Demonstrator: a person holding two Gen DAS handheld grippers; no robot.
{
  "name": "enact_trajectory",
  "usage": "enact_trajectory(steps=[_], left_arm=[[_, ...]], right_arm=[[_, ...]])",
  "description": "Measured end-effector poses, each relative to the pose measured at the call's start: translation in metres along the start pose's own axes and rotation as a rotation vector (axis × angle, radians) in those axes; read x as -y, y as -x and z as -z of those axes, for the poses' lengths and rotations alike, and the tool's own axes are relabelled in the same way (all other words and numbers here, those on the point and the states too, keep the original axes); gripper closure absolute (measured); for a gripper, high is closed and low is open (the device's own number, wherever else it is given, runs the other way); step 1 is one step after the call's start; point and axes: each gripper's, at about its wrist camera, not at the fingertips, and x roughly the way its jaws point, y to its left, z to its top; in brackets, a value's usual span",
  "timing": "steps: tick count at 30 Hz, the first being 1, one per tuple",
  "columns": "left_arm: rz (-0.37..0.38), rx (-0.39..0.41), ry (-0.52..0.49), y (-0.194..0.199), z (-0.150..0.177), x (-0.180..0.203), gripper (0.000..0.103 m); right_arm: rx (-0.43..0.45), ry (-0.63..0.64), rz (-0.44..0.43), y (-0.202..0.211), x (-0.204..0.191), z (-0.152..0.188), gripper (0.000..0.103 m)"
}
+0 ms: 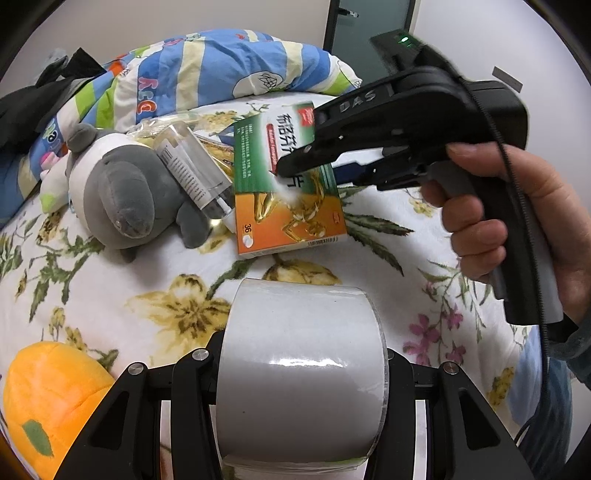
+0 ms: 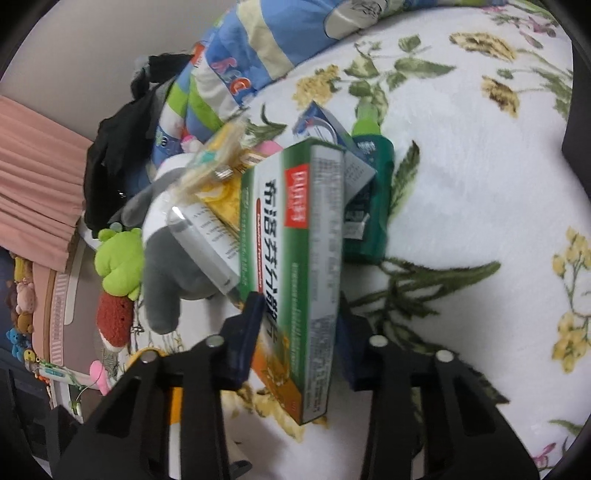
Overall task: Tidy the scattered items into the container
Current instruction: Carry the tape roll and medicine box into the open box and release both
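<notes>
My left gripper point(image 1: 301, 373) is shut on a roll of grey tape point(image 1: 301, 369) and holds it above the flowered bed cover. My right gripper point(image 2: 299, 336) is shut on a green and orange medicine box point(image 2: 295, 266); in the left wrist view the box point(image 1: 291, 210) hangs tilted from the right gripper point(image 1: 284, 166) over the bed. Beside the box lie a clear tube point(image 1: 195, 170), a grey plush toy point(image 1: 122, 192), a yellow packet point(image 2: 221, 184), a green bottle point(image 2: 369, 206) and a small blue box point(image 2: 325, 125). No container shows.
A striped blue quilt point(image 1: 221, 70) is heaped at the head of the bed. An orange plush toy point(image 1: 48, 398) lies at the lower left. Small toys and a pink curtain point(image 2: 33, 177) are beyond the bed's edge. A dark door point(image 1: 369, 22) stands behind.
</notes>
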Motion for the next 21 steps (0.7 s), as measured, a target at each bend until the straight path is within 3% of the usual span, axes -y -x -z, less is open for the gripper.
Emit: enact_trajectory(steps=[2, 11, 21], left_arm=[[-0.001, 0.000, 0.000, 0.000, 0.000, 0.000, 0.057], [-0.014, 0.020, 0.015, 0.008, -0.007, -0.003, 0.057], [-0.026, 0.070, -0.020, 0.035, -0.027, 0.022, 0.057]], right_arm=[[0.003, 0.021, -0.036, 0.004, -0.006, 0.001, 0.083], [0.033, 0.057, -0.033, 0.019, -0.029, 0.001, 0.084], [0.119, 0.075, -0.052, 0.100, -0.036, 0.007, 0.084]])
